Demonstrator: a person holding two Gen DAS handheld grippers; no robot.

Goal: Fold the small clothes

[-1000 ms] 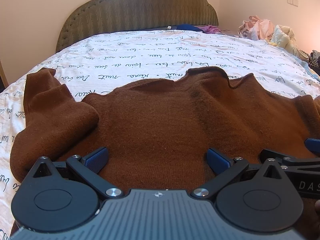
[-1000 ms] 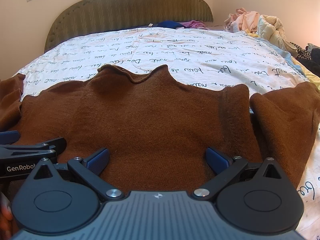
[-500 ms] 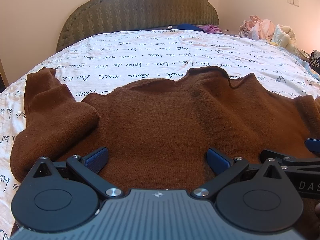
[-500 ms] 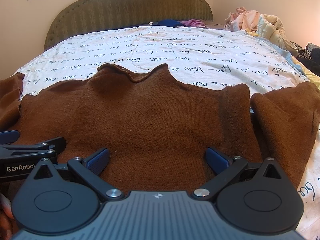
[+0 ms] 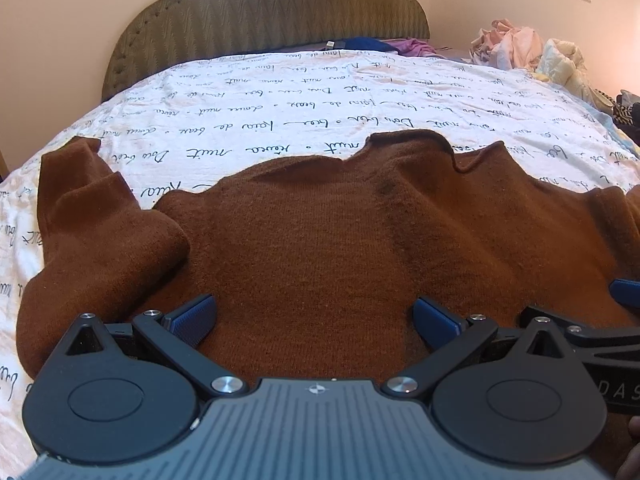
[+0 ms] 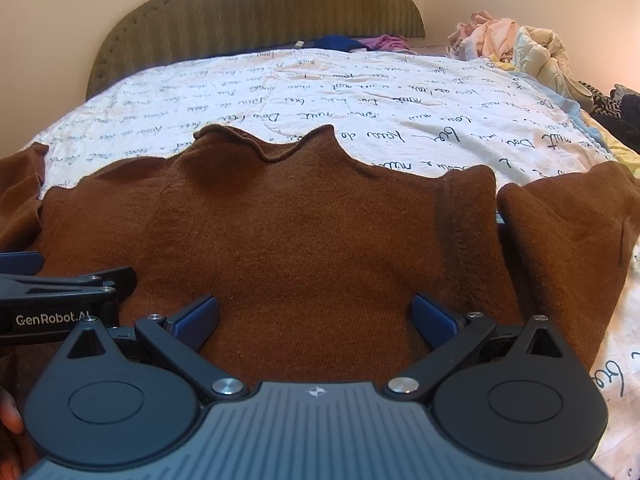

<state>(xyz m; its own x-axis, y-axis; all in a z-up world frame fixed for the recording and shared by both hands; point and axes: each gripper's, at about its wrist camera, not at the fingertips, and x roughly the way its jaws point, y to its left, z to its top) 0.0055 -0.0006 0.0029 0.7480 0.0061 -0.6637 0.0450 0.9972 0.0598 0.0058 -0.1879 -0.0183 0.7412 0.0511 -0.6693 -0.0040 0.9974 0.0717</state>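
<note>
Folding has not begun: the sweater (image 5: 340, 240) lies flat ahead. Left gripper (image 5: 314, 318) and right gripper (image 6: 314, 316) gape wide, empty.

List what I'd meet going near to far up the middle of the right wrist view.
Right gripper, open, above the brown sweater → sweater's neckline → white bedsheet with script print → blue and purple clothes → olive headboard.

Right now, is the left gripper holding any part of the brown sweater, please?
No, the left gripper has its jaws spread wide above the brown sweater, clamping nothing.
</note>
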